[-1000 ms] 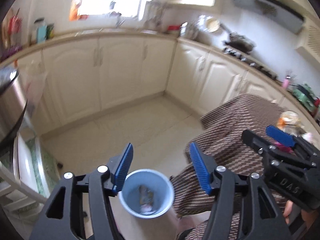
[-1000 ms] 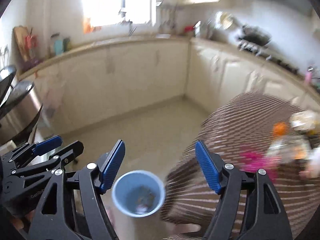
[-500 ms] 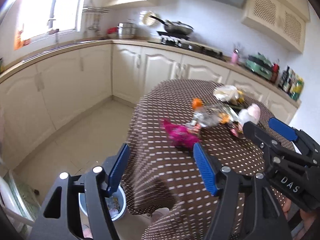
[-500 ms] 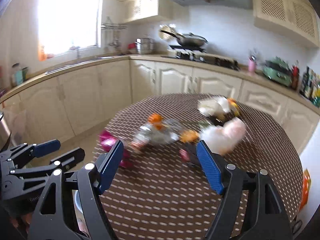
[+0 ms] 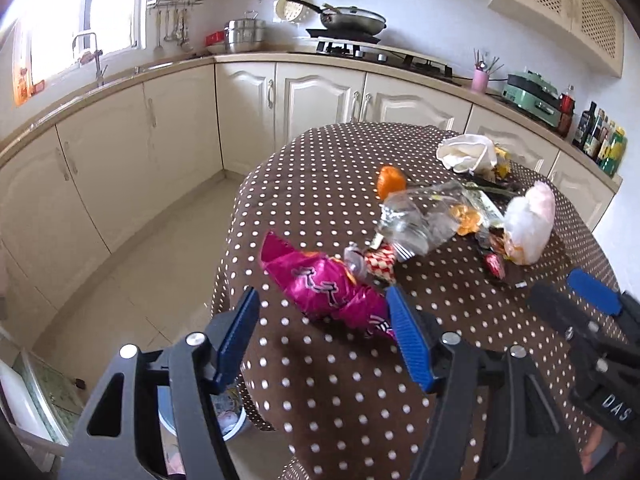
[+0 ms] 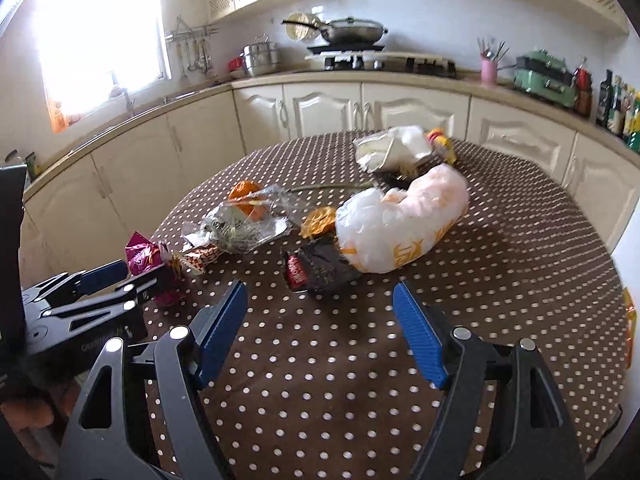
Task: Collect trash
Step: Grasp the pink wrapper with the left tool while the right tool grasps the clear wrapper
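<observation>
the trash lies scattered on the round dotted surface (image 6: pixel 500 248). nearest the left tool (image 5: pixel 324 340) is a magenta foil wrapper (image 5: pixel 320 284), at the near left edge of the surface. beyond it lie a crumpled clear plastic pack (image 5: pixel 424 216) and an orange peel (image 5: pixel 390 182). nearest the right tool (image 6: pixel 320 328) are a dark wrapper (image 6: pixel 316 266) and, touching it on the far side, a white plastic bag with orange print (image 6: pixel 400 220). a second white bag (image 6: pixel 396 148) lies at the far side.

progress, as judged: a blue bin (image 5: pixel 232 420) on the floor, below the near left edge of the surface, holds some scraps already. most items are left to collect.

both tools are spread wide and hold nothing. neither touches any item.

surroundings: cream cabinets, a stove with a wok (image 5: pixel 352 20), a sink under the window. nothing blocks the magenta foil wrapper. the hanging tablecloth partly covers the blue bin, so a drop needs a reach past the edge.
</observation>
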`<state>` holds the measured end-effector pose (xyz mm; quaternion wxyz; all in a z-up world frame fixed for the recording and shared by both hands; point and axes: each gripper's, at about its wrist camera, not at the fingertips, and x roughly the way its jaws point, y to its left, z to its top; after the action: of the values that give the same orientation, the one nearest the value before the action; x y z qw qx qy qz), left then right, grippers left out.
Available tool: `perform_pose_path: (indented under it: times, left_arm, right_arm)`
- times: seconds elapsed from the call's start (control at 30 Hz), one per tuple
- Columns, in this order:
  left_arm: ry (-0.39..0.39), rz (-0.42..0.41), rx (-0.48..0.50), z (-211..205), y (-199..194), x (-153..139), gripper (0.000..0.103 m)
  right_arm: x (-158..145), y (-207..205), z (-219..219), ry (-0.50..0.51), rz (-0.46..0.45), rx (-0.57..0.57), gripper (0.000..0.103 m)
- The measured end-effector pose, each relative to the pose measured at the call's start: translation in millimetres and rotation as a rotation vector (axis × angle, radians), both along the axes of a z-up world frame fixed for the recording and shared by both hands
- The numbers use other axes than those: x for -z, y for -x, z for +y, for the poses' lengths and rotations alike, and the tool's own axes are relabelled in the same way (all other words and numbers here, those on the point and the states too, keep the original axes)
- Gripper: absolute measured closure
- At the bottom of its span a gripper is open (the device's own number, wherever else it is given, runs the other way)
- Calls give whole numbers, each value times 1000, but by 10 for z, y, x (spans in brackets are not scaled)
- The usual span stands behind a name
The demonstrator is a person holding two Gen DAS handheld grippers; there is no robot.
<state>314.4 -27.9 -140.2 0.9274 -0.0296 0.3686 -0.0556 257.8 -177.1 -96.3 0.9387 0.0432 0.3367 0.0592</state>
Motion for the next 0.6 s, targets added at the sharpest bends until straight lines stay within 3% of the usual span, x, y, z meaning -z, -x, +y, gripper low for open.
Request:
perform_pose_path:
  times: [0.03,0.17,0.33,0.6]
  left_arm:
    - [11,11,5,16,-23,6,58]
    - [32,11,15,61,-40,16,58]
    - [77,-17,0,233,92,-65,58]
    - [55,-84,-60,504,239,-271,58]
  right_arm:
    - [10,-24,5,-13,11,-8,31]
    - [68,-156,58,-29,67,-19,31]
    - [-41,-141,204,-48,38,-55,37]
    - [-127,-366,602,-97,39,-133,39]
